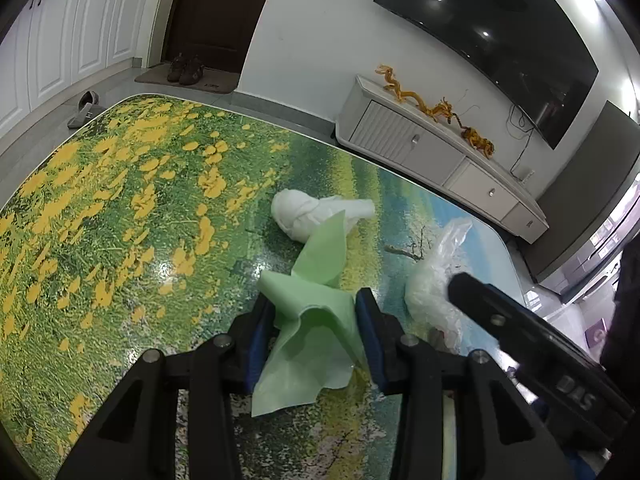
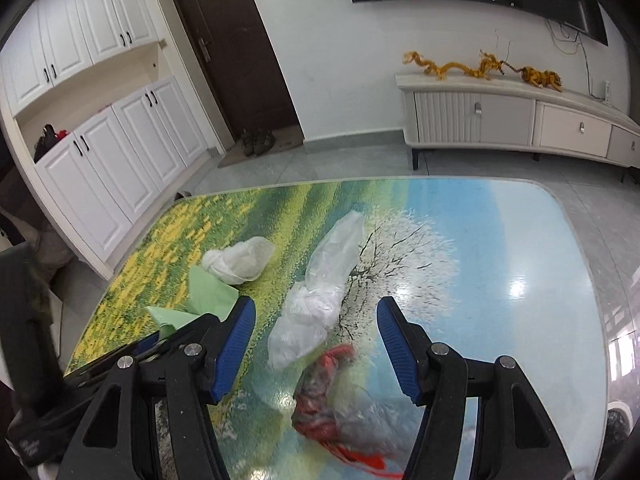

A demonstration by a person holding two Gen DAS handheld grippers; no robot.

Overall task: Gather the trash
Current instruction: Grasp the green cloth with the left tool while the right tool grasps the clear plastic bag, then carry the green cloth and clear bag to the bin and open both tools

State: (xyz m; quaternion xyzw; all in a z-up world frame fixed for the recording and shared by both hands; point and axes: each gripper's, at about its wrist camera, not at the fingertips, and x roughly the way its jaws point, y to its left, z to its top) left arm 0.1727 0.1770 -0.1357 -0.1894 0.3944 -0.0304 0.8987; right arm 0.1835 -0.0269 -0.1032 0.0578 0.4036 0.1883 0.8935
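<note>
My left gripper (image 1: 316,320) pinches the green paper (image 1: 308,344); the right gripper (image 2: 316,344), gaping over the clear bag (image 2: 316,304) at twelve o'clock, could push it away.

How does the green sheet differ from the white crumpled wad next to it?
The green sheet is pale green, loosely folded and sits between the left claw's pads; the white wad is balled up tight and lies free, untouched. The sheet spreads wider than the compact wad. Both rest on the painted table.

Red-and-clear wrapper (image 2: 340,408) motion-blurred, its lower end cut off — clear bag (image 1: 434,280) partly behind the right gripper (image 2: 316,344).
</note>
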